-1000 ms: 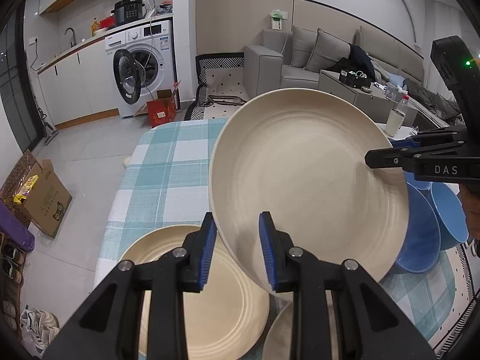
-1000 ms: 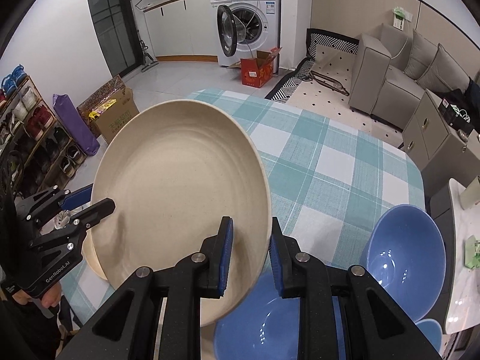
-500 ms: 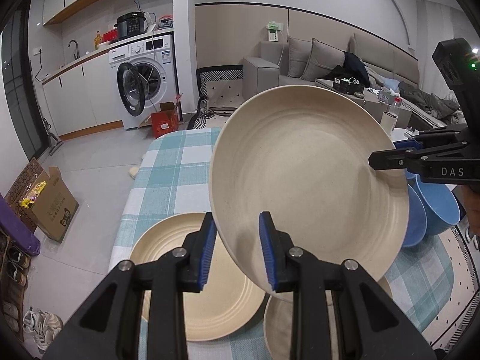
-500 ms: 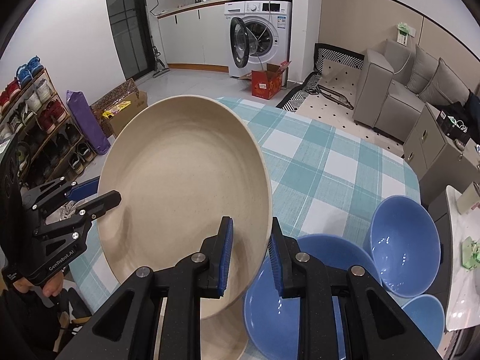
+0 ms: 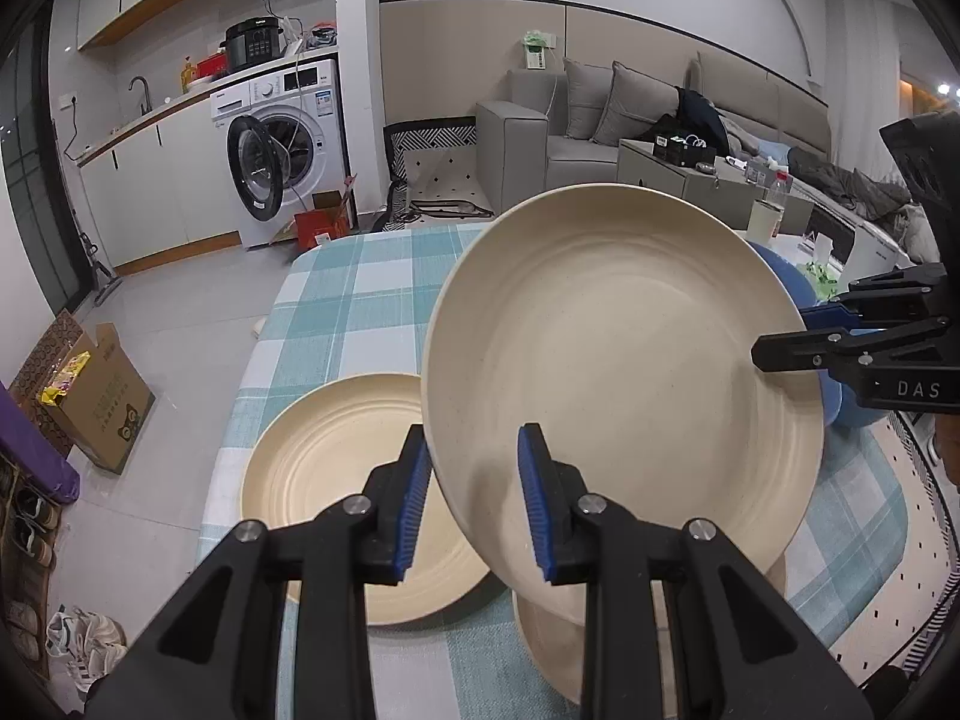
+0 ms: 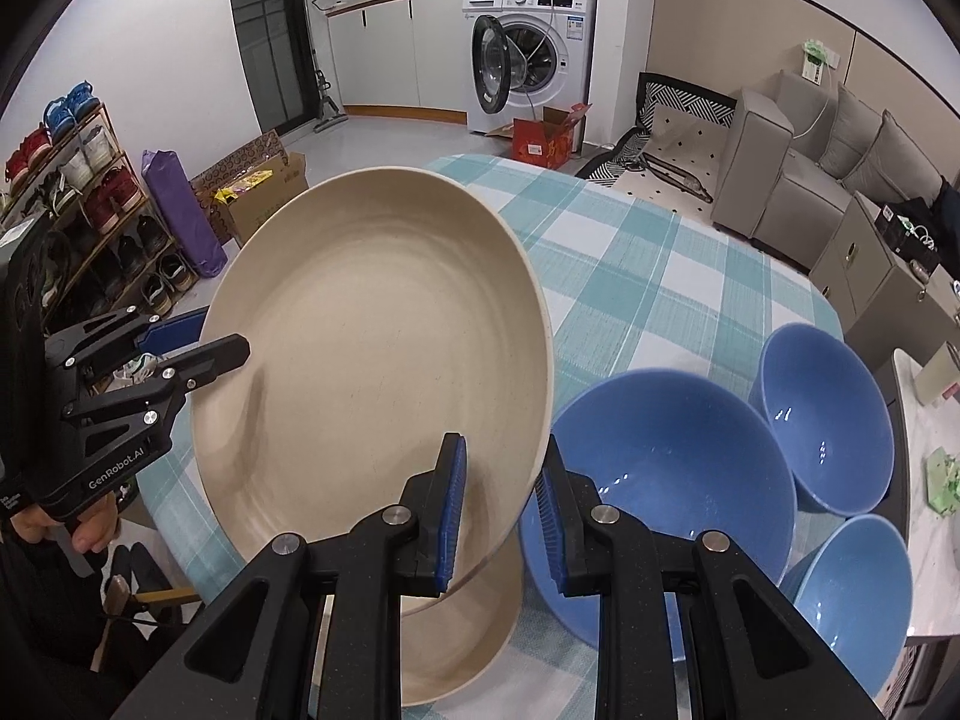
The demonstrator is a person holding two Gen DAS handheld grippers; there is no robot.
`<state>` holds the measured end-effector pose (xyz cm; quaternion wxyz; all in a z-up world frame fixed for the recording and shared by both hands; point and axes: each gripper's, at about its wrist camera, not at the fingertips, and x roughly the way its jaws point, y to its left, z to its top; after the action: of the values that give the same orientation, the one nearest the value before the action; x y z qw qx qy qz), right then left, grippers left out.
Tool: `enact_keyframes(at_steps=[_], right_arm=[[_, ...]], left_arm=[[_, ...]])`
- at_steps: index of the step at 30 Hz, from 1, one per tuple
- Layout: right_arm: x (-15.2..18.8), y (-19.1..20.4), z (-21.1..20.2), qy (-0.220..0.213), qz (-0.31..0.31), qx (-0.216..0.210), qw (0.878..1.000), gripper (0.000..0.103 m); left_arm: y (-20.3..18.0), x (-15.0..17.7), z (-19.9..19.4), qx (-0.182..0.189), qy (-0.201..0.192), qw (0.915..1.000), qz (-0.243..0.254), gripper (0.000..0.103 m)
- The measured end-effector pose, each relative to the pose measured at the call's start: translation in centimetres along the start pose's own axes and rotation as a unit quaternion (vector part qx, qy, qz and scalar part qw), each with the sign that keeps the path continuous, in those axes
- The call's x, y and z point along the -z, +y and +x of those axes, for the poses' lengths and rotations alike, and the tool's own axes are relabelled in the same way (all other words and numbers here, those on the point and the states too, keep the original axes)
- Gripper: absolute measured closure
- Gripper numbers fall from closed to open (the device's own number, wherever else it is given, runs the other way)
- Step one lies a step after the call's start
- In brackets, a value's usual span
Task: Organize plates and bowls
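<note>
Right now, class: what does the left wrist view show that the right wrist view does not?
Only the left wrist view shows the flat beige plate lying on the checked tablecloth.

Only the right wrist view shows three blue bowls fully, plus the shoe rack.

Both show the raised plate, held by the left gripper and right gripper.

A round, cream-beige, speckled plate with faint concentric rings (image 5: 624, 372) is held tilted above the counter, its rim gripped at two opposite sides. Below it, a second plate of the same make (image 5: 336, 492) lies flat on the teal-and-white checked cloth, and a third beige plate (image 6: 456, 648) lies flat, partly hidden under the raised one. Three glossy blue bowls stand upright close together: a large one (image 6: 666, 492), one behind it (image 6: 828, 414), and a smaller one (image 6: 852, 588) nearest the edge.
</note>
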<state>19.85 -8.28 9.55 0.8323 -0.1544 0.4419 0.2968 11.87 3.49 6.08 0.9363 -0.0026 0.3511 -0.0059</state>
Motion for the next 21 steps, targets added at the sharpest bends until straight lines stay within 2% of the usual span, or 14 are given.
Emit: enact_keyframes(at_steps=[21], right_arm=[[6.4, 2.5, 2.6, 0.046, -0.004, -0.020, 0.999, 0.080]], left_arm=[[-0.5, 4.0, 0.4, 0.004, 0.037, 0.9993, 0.002, 0.076]])
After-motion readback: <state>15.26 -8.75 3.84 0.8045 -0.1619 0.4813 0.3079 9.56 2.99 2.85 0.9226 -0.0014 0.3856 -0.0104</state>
